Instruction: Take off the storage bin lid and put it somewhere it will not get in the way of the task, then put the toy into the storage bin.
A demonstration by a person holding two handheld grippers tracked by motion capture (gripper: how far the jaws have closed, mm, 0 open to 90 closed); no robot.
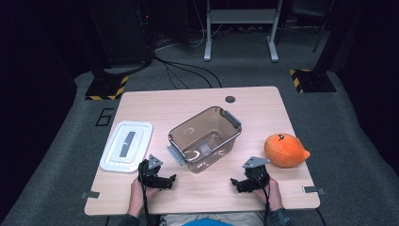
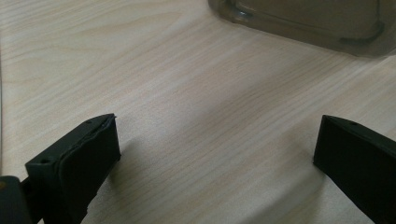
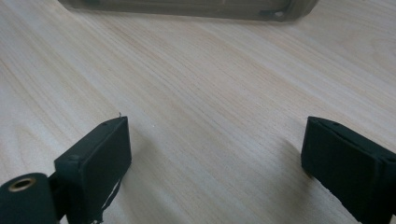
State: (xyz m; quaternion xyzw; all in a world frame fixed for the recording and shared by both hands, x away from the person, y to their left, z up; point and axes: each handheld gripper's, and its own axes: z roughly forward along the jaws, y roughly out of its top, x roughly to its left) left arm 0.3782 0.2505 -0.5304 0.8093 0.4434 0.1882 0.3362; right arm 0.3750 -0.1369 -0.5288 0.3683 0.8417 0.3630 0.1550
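A table with a light wooden top is placed on a grey carpeted floor. A small round hole is seen near its far edge. Two black bases with yellow and black stripes are set on the floor behind the far corners. A white metal frame is seen further back, and black cables are laid across the carpet. The back of the room is kept dark.

high view: above, facing forward-down | gripper views: close, low (sharing the table and bin)
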